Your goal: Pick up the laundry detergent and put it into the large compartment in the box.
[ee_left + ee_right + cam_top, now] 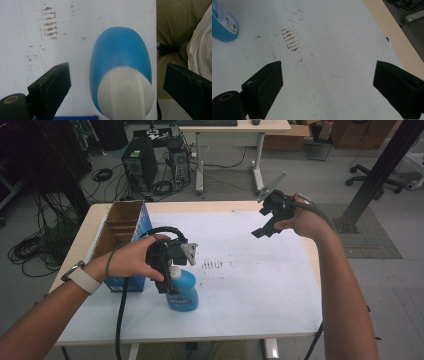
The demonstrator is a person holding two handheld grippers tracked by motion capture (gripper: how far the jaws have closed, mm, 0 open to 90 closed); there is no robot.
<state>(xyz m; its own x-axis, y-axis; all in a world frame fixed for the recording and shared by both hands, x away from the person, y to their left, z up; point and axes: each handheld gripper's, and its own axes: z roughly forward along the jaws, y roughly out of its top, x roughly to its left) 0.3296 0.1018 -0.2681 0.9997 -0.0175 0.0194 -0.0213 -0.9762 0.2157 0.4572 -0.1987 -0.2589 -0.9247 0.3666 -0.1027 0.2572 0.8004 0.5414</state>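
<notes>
Blue bottle (120,52) with white cap (125,93); black fingers (50,87); brown-smudged white sheet (260,285)

Blue bottle (183,292) with white cap (125,93), stood upright on the white table sheet, lower centre-left of the high view, just right of the open cardboard box (122,227).

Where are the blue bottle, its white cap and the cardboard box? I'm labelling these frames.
blue bottle (183,292): high view, labelled body.
white cap (125,93): left gripper view, cap top.
cardboard box (121,217): high view, brown inner wall.
</notes>
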